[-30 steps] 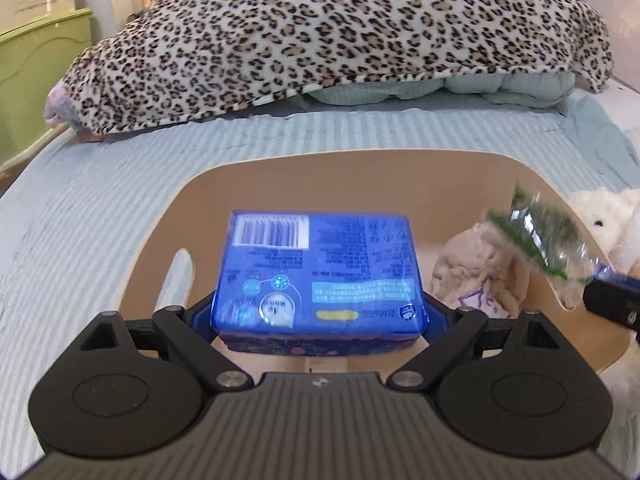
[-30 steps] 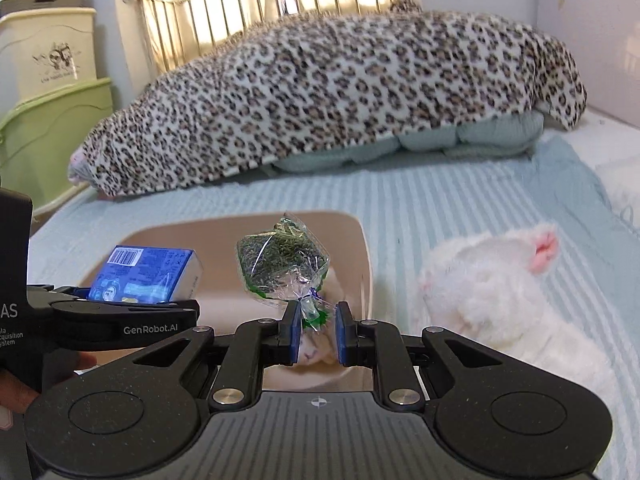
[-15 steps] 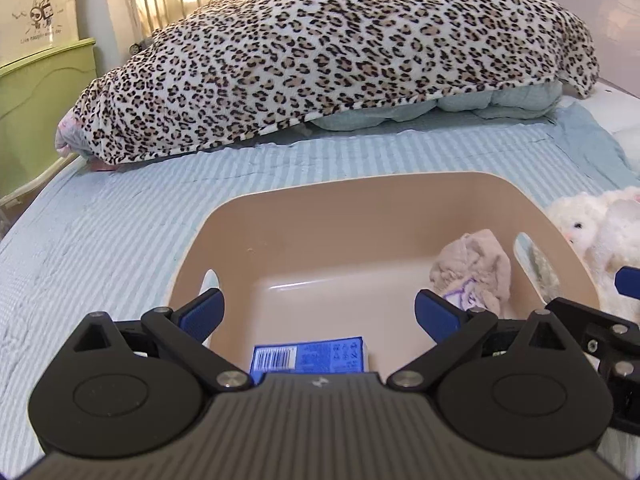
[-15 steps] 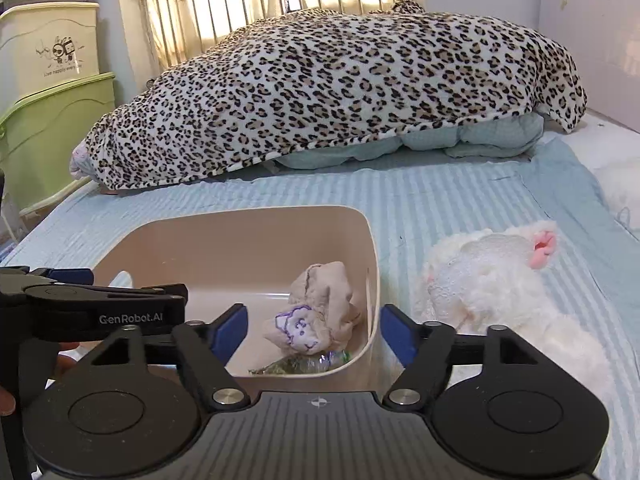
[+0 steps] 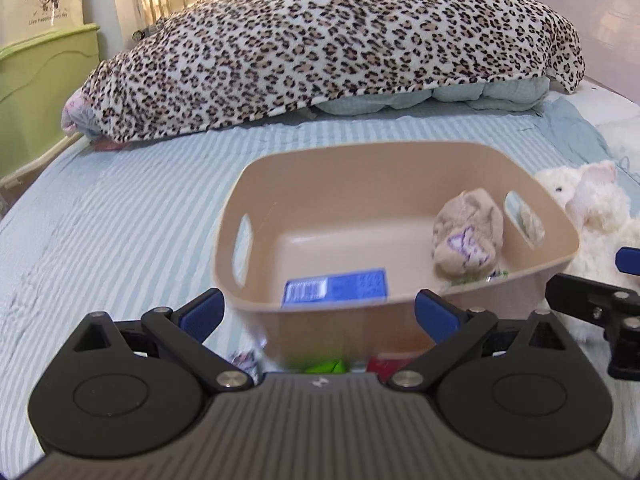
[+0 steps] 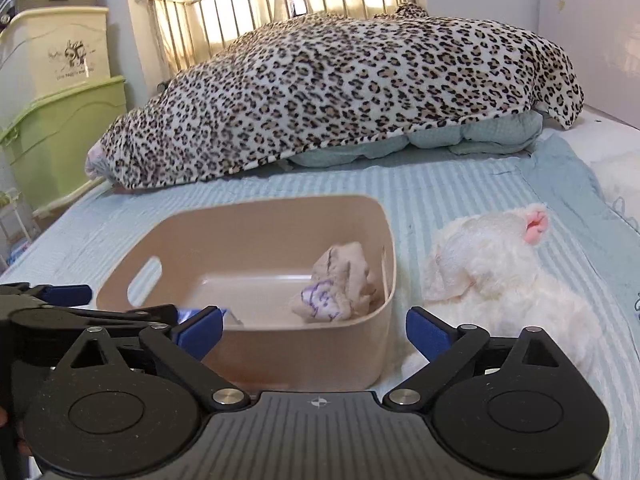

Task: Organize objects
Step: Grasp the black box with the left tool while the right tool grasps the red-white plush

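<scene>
A beige plastic bin [image 5: 400,152] [image 6: 248,364] stands on the striped bed. Inside lie a blue packet [image 5: 335,287], a crumpled beige cloth [image 5: 468,236] [image 6: 340,284] and a green-wrapped candy [image 5: 486,276], barely visible by the cloth. My left gripper [image 5: 318,314] is open and empty, just in front of the bin's near wall. My right gripper [image 6: 314,330] is open and empty, at the bin's near right corner. A white plush toy [image 6: 500,276] [image 5: 592,208] lies right of the bin.
A leopard-print blanket [image 6: 340,92] over bedding fills the back of the bed. Green and cream storage boxes [image 6: 60,100] stand at the left. Small green and red items [image 5: 320,366] lie blurred on the bed under my left gripper.
Both grippers opened and let go: the blue packet and the green candy dropped into the bin. Both grippers then pulled back from the bin.
</scene>
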`<state>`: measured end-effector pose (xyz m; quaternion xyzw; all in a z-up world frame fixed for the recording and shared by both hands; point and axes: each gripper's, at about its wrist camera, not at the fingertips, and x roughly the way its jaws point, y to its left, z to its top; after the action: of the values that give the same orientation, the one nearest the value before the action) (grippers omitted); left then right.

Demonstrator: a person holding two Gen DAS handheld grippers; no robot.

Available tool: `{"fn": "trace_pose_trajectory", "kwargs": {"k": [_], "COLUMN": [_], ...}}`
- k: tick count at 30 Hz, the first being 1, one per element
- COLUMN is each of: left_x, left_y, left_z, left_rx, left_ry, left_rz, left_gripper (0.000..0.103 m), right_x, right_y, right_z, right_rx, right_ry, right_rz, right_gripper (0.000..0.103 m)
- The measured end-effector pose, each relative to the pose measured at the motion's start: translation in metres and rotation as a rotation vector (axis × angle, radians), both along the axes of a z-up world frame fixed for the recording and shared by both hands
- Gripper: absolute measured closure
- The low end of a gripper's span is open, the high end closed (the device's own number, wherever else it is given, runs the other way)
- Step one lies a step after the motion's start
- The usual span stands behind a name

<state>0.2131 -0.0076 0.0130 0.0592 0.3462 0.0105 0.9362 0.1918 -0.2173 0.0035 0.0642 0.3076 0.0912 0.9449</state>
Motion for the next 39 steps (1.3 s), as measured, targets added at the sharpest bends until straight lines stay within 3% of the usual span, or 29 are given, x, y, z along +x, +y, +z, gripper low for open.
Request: {"fn": "trace_pose_trajectory", "kwargs": {"k": [11, 21, 30, 39], "left_x": [-0.016, -0.017, -0.015, -0.008], "left_y": [0.045, 0.070, 0.075, 0.064], "left_z": [-0.041, -0.072, -0.080, -0.091], "left_rx": [0.049, -0.011, -0.126, -0.118], "left_ry": [0.072, 0.121, 0.135, 0.149], "left_rz": [0.005, -0.026, -0.029, -0.018], "left_gripper": [0.002, 0.002, 0.002, 0.004], "right_x": [-0.008, -0.010, -0.002, 0.005], "right_y": [0.039, 0.067, 0.092, 0.092], "right_z": [-0.044, -0.059, -0.078, -0.093], "right_rx": [-0.080, -0.136, -0.240, -0.260], "right_ry": [0.091, 0.080, 0.069, 0.106], "right_rz": [0.109, 0.244, 0.384, 0.375], "right_gripper": [0.003, 0.003, 0.008, 0.014]}}
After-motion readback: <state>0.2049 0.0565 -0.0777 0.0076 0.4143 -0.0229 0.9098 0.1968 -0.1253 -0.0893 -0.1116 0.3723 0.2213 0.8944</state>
